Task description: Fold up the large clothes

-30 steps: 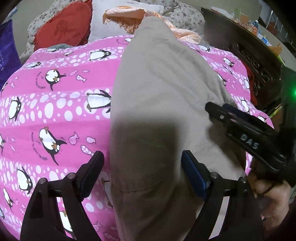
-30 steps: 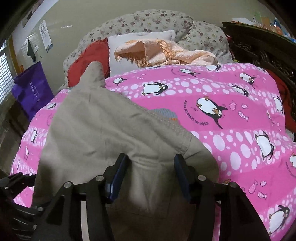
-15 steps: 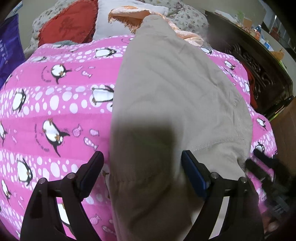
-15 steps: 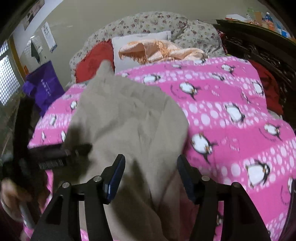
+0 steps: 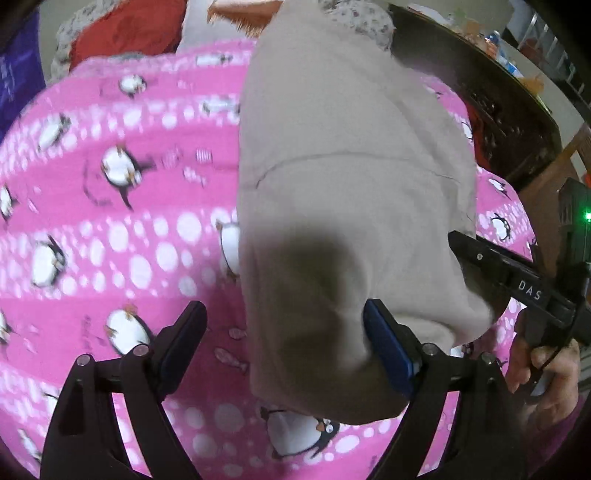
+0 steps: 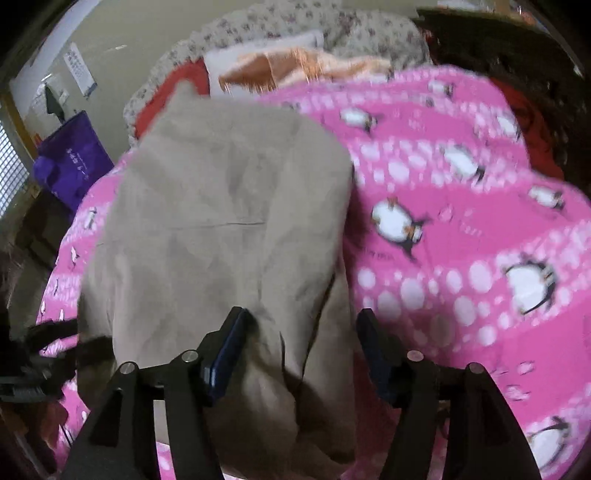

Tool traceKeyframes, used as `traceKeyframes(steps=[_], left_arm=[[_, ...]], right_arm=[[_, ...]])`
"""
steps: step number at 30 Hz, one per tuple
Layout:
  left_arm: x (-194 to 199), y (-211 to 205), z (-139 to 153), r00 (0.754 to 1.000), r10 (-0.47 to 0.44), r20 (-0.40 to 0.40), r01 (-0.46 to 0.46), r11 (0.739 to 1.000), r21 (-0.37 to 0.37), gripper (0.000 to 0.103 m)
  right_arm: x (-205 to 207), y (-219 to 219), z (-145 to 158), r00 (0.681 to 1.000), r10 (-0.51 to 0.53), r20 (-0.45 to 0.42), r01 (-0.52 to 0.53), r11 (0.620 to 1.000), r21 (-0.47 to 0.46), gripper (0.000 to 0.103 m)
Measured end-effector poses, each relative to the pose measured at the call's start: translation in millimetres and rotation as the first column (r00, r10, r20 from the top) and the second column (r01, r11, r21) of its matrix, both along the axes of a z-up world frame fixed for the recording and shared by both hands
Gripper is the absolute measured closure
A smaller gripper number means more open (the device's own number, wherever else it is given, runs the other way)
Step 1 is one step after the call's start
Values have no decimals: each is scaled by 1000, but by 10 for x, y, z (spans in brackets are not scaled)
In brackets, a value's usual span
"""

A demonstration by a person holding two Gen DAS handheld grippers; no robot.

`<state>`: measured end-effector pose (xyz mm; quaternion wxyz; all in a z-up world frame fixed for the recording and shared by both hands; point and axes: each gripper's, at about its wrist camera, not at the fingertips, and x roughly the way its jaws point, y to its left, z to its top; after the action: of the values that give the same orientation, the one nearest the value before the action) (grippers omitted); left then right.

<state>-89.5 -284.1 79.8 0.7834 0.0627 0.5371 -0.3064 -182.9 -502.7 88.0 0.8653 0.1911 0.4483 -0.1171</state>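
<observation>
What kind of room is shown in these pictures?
Most likely a bedroom: a pink penguin-print blanket covers a bed, with a white pillow and red cushion at its head.

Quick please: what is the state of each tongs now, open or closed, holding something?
Left tongs: open, beige garment between the fingers, not clamped.
Right tongs: open, same garment between the fingers, not clamped.

Your left black two-finger gripper with blue pads [image 5: 284, 339] has its jaws spread wide, pointing forward and down. Your right black two-finger gripper with blue pads [image 6: 299, 343] is likewise spread wide; from the left wrist view it reaches in from the right side, and your bare right hand [image 5: 546, 373] wraps its handle.
</observation>
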Motion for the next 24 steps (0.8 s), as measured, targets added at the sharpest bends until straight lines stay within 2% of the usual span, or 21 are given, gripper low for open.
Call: traceKeyframes(steps=[3,4,5,7,10,12,14,16,18,19,20,21,22,23,24], left_arm=[[99,49,58,997,6,-76,-11,998,-63,15],[120,55,96,997,0,-72,-5,997,-75,15],[157,55,171,999,-11,-53,6,995,-99,15],[239,44,261,999,-25,-29,21,991,-132,15],[446,-21,228,998,-36,-59,25,985,-173,11],[545,-72,118,995,-37,-96,20,986,-168,11],[623,-130,4,990,-46,-137,20,982,-188,8],[689,-184,-107,981,-64,-181,25,977,-211,5],[755,-199,-176,972,-73,-222,17,970,-242,5],[776,-203,-183,969,-80,-235,18,967,-255,9],[781,-208,-161,967,-98,-235,31,962,-273,26],[769,-211,-118,962,-126,-241,50,953,-297,36],[745,-206,-88,963,-124,-238,49,954,-296,43],[732,-188,-26,965,-129,-230,56,953,-298,54],[707,-156,35,965,-140,-220,70,951,-302,59]], right_arm=[[-25,-116,-7,999,-22,27,20,997,76,34],[-56,-153,50,997,-16,69,10,996,92,31],[-69,-176,89,995,-11,97,2,996,95,23],[-61,-225,152,991,3,135,-15,996,84,16],[66,-348,101,987,31,160,-52,990,128,15],[191,-411,-21,987,61,150,-89,978,189,15],[322,-402,-146,985,104,137,-136,958,253,15],[411,-406,-203,979,126,160,-170,937,305,14],[483,-377,-241,977,148,157,-195,914,356,17],[504,-358,-242,977,148,151,-194,912,362,21],[522,-332,-217,978,146,149,-191,917,352,35],[517,-309,-181,977,151,151,-195,919,343,43],[514,-284,-130,974,160,159,-207,914,348,61],[493,-263,-71,972,160,171,-212,910,355,66],[460,-224,-1,971,159,178,-213,913,347,72]])
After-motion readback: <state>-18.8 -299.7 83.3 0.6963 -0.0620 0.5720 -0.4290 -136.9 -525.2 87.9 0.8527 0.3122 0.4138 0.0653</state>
